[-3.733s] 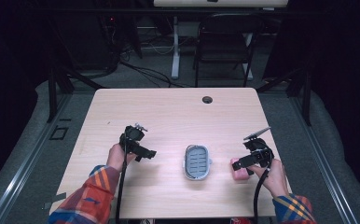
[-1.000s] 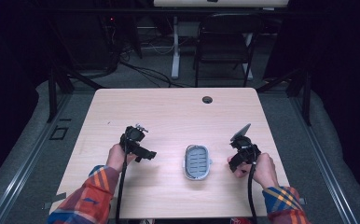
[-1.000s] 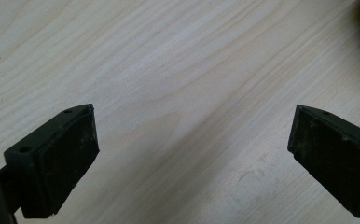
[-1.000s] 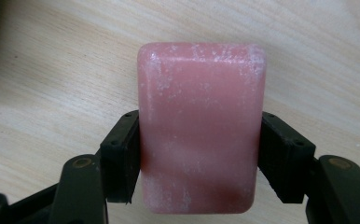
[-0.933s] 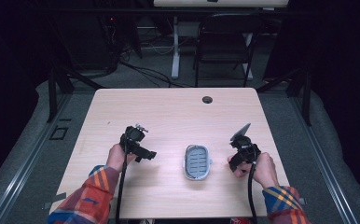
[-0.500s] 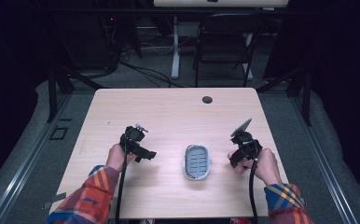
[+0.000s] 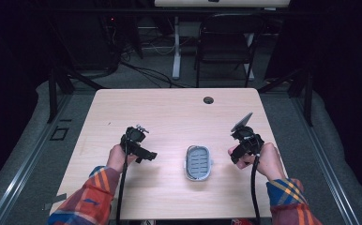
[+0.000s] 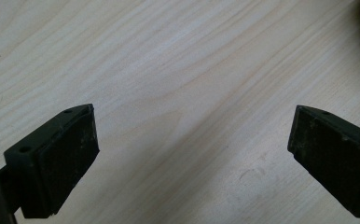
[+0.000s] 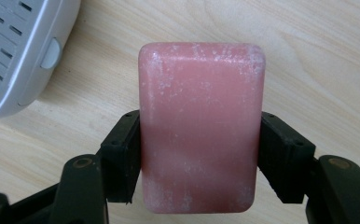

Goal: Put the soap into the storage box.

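Pale wood grain runs across the table [image 7: 169,112] you work at, with dark floor, a chair and cables beyond its far edge.

Your right gripper [image 9: 200,154] is clamped on a pink soap bar [image 9: 200,126]: both black pads press flat against the bar's long sides, about the lower half of it, and the bar stands out past the jaw tips with a whitish bloom on its face. In the high view that gripper [image 7: 237,151] sits near the table's right edge, somewhat nearer the front edge than the far one, tilted, with its grey plate pointing up and away from you. The bar itself is too small to make out there.

Just to the inner side of it lies a grey soap dish [image 7: 198,162], its slotted floor facing up, roughly midway between your two hands and toward the front edge. The right gripper view catches one rounded corner of the dish [image 9: 15,56] close beside the bar, apart from it.

Your left gripper [image 8: 192,154] has its jaws spread wide with nothing but bare wood between them. From above it [image 7: 144,152] rests toward the left half of the table, well apart from the dish.

A small dark round hole [image 7: 208,100] sits near the far edge.
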Tool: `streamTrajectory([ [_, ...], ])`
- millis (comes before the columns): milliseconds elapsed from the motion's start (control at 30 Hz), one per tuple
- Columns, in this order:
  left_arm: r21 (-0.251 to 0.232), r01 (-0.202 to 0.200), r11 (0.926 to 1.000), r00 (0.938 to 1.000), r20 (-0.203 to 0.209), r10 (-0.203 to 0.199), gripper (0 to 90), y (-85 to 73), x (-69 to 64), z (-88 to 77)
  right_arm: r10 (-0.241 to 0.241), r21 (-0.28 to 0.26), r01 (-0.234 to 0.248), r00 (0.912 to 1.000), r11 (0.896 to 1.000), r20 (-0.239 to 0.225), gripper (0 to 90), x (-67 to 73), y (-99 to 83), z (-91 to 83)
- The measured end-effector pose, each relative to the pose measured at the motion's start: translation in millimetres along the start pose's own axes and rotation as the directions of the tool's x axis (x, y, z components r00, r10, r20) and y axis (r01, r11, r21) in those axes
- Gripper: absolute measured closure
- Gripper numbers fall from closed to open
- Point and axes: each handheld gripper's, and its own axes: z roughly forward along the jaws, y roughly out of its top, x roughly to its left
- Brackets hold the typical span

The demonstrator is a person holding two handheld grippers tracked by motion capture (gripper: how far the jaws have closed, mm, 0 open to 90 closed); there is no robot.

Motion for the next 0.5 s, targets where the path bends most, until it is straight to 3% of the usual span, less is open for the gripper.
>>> streamTrajectory([
  [500, 0.002, -0.001, 1.0, 1.0, 0.001, 0.001, 1.6, -0.3, -0.2, 0.1, -0.039, 0.001, 0.039, 0.9991, 0.999, 0.02, 37.1, 10.9, 12.0, -18.2],
])
